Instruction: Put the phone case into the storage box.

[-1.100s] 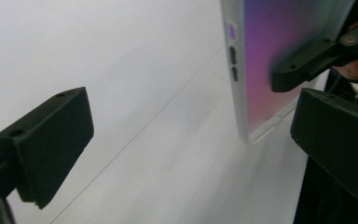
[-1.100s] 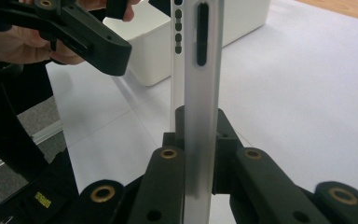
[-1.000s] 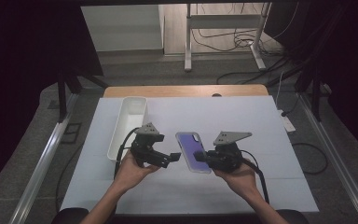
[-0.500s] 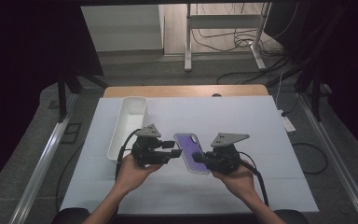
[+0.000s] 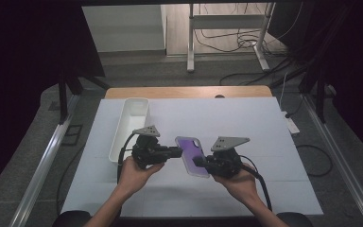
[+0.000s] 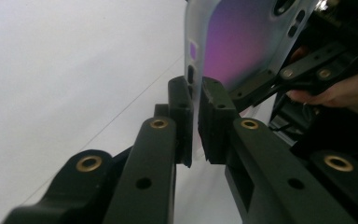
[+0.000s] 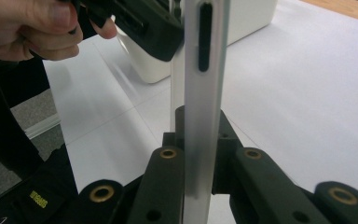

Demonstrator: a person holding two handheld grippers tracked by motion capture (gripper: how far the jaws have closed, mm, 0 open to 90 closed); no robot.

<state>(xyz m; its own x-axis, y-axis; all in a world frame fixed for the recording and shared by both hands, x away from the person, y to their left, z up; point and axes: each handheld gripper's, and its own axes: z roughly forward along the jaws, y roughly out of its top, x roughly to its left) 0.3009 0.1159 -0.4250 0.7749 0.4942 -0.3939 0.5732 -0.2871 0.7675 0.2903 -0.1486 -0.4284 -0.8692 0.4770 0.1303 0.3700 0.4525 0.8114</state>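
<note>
High view: both tongs (image 5: 176,152) (image 5: 199,162) clamp the glossy purple, translucent-edged phone case (image 5: 192,156).

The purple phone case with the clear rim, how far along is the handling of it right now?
Done: the purple phone case with the clear rim is gripped from both sides, the right gripper clamping one edge and the left gripper just closed on the opposite edge. In hand: the case held between them over the white table cover. Left: probably putting it in the long white plastic tray, which has nothing visible inside.
</note>
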